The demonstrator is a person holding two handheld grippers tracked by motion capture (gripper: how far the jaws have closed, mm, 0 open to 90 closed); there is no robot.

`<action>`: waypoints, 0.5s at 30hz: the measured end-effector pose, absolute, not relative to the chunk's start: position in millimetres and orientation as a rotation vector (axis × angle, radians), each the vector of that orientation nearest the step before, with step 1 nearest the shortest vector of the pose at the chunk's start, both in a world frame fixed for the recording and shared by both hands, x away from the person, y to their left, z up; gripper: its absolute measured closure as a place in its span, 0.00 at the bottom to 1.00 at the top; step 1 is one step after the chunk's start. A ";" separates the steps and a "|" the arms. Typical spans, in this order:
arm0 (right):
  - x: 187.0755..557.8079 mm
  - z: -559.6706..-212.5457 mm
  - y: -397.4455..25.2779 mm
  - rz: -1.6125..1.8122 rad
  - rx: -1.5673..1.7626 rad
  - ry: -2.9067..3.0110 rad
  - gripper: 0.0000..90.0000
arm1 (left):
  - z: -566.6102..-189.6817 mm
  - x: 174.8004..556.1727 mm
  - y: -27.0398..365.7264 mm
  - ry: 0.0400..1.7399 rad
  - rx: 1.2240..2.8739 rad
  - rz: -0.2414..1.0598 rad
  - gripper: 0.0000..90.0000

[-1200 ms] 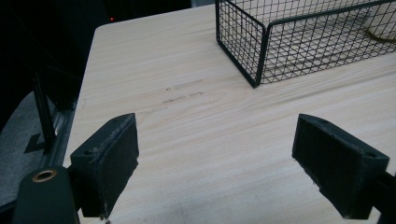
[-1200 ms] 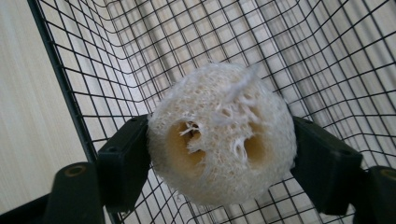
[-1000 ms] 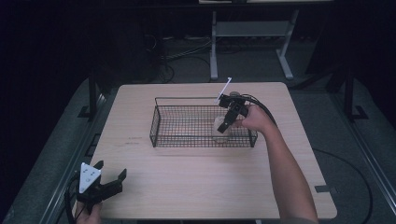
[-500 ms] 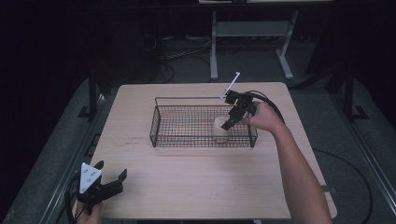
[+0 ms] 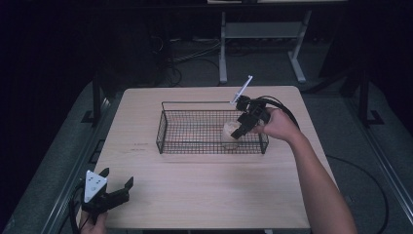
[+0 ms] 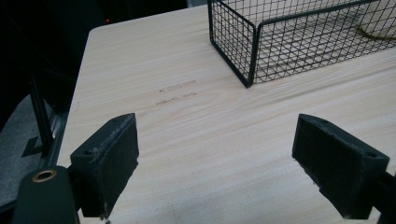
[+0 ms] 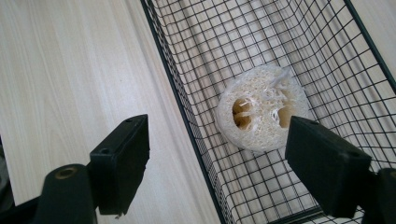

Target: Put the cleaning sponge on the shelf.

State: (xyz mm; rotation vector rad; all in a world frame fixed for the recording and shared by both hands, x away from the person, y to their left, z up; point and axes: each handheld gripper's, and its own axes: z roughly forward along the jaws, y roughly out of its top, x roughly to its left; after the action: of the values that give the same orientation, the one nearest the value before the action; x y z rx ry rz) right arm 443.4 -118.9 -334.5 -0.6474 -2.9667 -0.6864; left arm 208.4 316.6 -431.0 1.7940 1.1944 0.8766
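At the near left corner of the table (image 5: 204, 195), the left gripper (image 5: 114, 191) rests idle with its jaws spread wide and empty. Farther off, the loofah slice (image 7: 261, 114) already lies inside the wire basket (image 5: 165, 131), at its right end near the front wall. The right gripper (image 5: 242, 127) hovers above it with jaws apart and not touching it, so the placing looks done and only pulling the hand clear seems left.
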 end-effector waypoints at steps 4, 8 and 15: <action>439.4 -332.7 -120.3 -0.677 -0.647 -2.968 0.23 | -430.4 208.2 317.0 1.193 1.793 0.880 0.15; 434.7 -330.4 -121.2 -0.673 -0.636 -2.971 0.22 | -430.5 207.9 316.6 1.191 1.794 0.882 0.15; 427.9 -327.9 -123.9 -0.698 -0.626 -2.976 0.21 | -430.6 208.0 316.6 1.195 1.794 0.882 0.15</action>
State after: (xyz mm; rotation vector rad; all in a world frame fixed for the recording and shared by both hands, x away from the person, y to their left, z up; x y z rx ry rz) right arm 427.9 -123.9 -327.9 -0.6265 -2.9758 -0.6977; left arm 208.0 316.6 -430.6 1.7935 1.1948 0.8816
